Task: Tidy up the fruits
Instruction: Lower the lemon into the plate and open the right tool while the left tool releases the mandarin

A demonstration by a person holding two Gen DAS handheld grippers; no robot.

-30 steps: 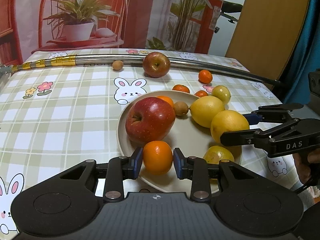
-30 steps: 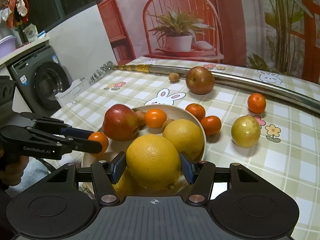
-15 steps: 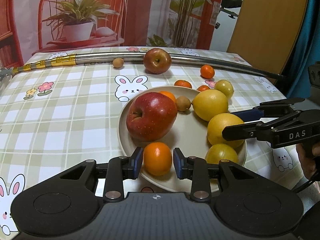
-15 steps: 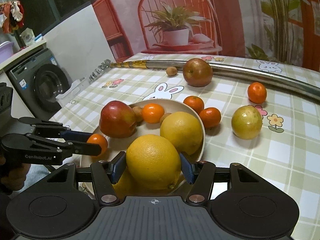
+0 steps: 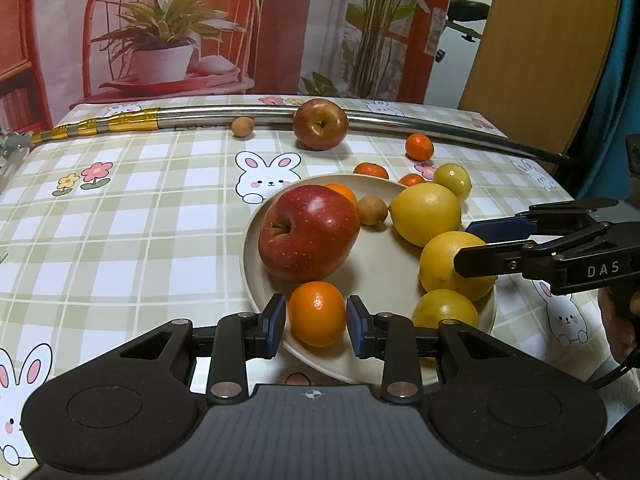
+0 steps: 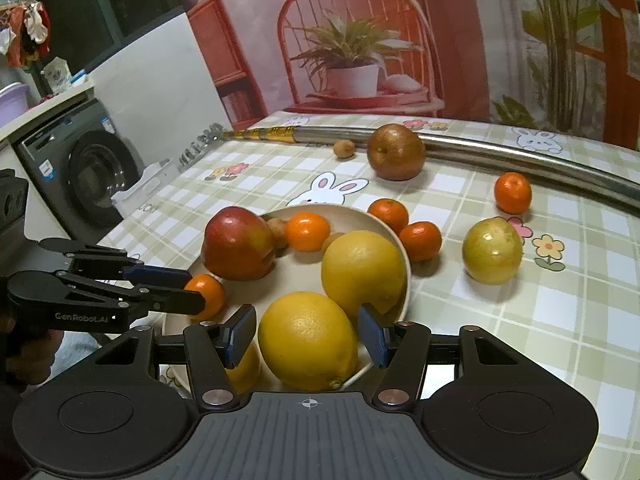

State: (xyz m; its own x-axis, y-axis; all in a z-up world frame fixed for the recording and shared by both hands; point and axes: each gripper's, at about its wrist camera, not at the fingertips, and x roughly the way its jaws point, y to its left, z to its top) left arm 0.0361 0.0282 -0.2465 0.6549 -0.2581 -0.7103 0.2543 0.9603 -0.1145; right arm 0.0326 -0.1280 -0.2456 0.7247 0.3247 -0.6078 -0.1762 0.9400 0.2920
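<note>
Left gripper (image 5: 316, 322): clamped on a small orange (image 5: 317, 313), blue pads against both its sides, at the near rim of the plate (image 5: 372, 276).
Right gripper (image 6: 307, 334): grasping a large yellow citrus (image 6: 307, 340) at the plate's near right edge.
Plate contents: a red apple (image 5: 308, 232), a second orange (image 5: 342, 194) behind it, a small brown fruit (image 5: 372, 210), another large yellow citrus (image 5: 426, 214) and a smaller yellow-green fruit (image 5: 446, 308) at the near rim.
Loose fruit on the checked tablecloth (image 5: 120, 220): a darker apple (image 5: 320, 123) and a little brown fruit (image 5: 243, 126) beside the metal pole (image 5: 224, 114); three small oranges and one yellow-green fruit (image 6: 492, 251) beyond the plate.
Person: a hand (image 5: 620, 320) on the right gripper's handle.
</note>
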